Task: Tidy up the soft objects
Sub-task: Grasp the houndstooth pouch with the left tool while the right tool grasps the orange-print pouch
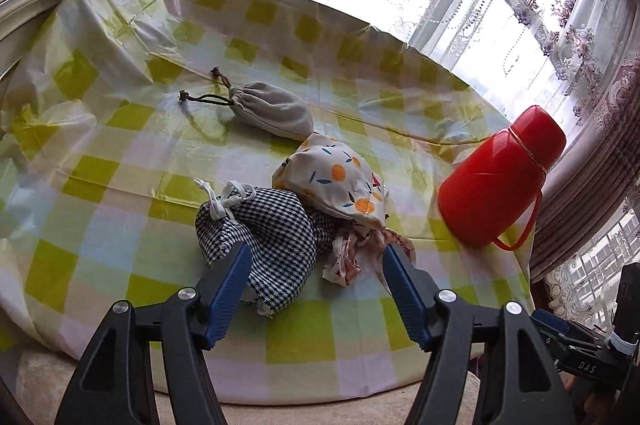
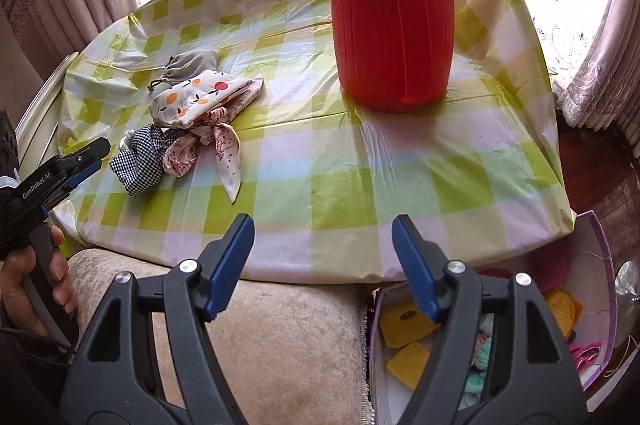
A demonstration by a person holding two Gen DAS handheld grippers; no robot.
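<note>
Left wrist view: left gripper (image 1: 316, 257) w/ jaws wide apart, nothing gripped, tips just over the near edge of a small heap of soft things on the checked tablecloth (image 1: 120, 161). Checked pouch (image 1: 276, 225) w/ white drawstring lies nearest, its lower corner between the blue fingers (image 1: 230, 289); can't tell if the left finger touches it. Fruit-print pouch (image 1: 336, 181) sits behind and partly on top of it. Floral scarf (image 1: 348, 253) is crumpled under the two, poking out toward the right finger. Grey drawstring bag (image 1: 276, 109) lies farther back, its end touching the fruit-print pouch, cords trailing left. Red flask (image 1: 496, 177) stands to the right of the heap, apart from it, near the table edge by the lace curtain (image 1: 560, 25).

Right wrist view: right gripper (image 2: 323, 225) also w/ jaws wide, empty, hanging over the near table edge, well apart from the heap, which is off to the left. Below its right finger is an open box (image 2: 600, 265) beside the table, w/ yellow sponges (image 2: 404, 325) and other soft bits inside. A hand (image 2: 36, 289) holds the left gripper at the left edge of this view.
</note>
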